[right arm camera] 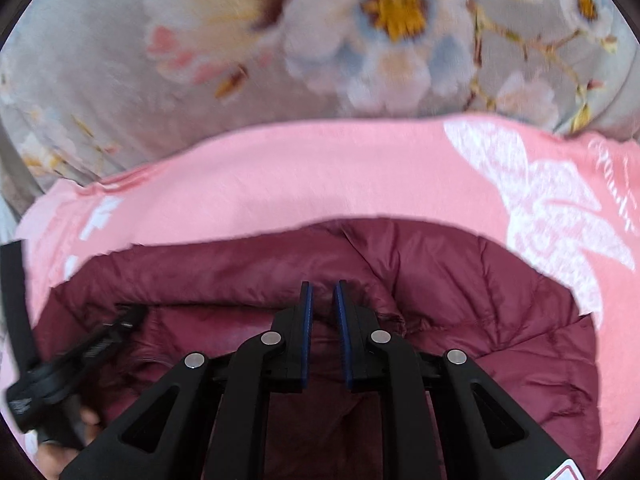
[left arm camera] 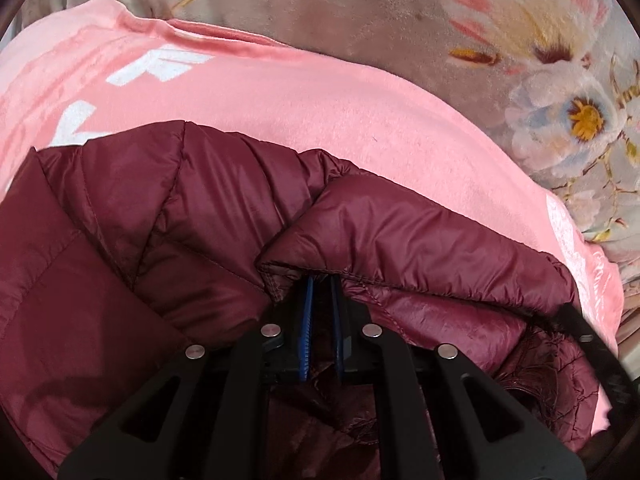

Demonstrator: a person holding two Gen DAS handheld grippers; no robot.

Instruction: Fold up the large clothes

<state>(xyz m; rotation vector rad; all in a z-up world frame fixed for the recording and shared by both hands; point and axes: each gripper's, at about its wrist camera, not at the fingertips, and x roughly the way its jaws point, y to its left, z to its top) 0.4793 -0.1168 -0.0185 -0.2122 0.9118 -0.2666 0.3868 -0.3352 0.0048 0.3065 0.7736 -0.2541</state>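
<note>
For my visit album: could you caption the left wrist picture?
Left gripper pinching an edge of a maroon puffer jacket lying on a pink blanket.

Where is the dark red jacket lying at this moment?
In both wrist views the dark red jacket lies on the pink blanket, directly before both grippers.

Your maroon quilted puffer jacket (left arm camera: 200,208) lay on the pink towel with white lettering (left arm camera: 320,100), which lay on the grey floral plush blanket (left arm camera: 360,12). Towel reached beyond the jacket; blanket lay behind and right of it.
</note>
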